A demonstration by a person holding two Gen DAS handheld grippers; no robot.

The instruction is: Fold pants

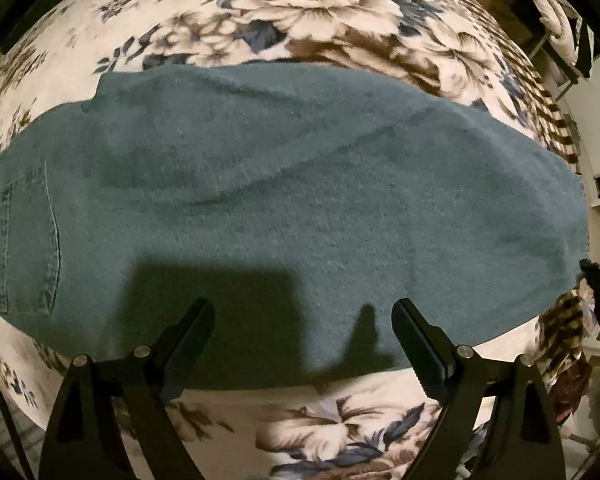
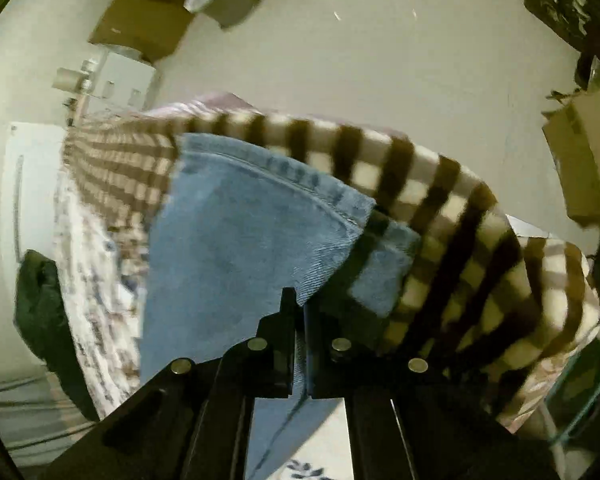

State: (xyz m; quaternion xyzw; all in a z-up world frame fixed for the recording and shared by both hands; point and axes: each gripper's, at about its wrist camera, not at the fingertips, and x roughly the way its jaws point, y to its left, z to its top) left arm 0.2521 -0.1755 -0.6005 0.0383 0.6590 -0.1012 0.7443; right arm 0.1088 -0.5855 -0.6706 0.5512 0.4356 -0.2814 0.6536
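Step in hand: the pants [image 1: 284, 184] lay lengthwise across the floral blanket [image 1: 308, 12], legs stacked one on the other, so I judged the lengthwise fold done and the crosswise fold just starting at the hem end.
Right gripper [image 2: 302, 312]: jaws pinched shut on the denim near the stitched hem [image 2: 284, 176], at the blanket's checked border [image 2: 440, 200].
Left gripper [image 1: 303, 312]: jaws wide, nothing between them, hovering over the near edge of the pants at mid-length, pointing down.
Next move: to my eye, the hem wanted carrying over toward the pocket [image 1: 24, 236] end, the open gripper pinning the cloth at the crease.
Count: one pair of pants, two grippers, one back pocket showing, one blanket.
Blur: the right view was smeared; the room behind it was hard to read.
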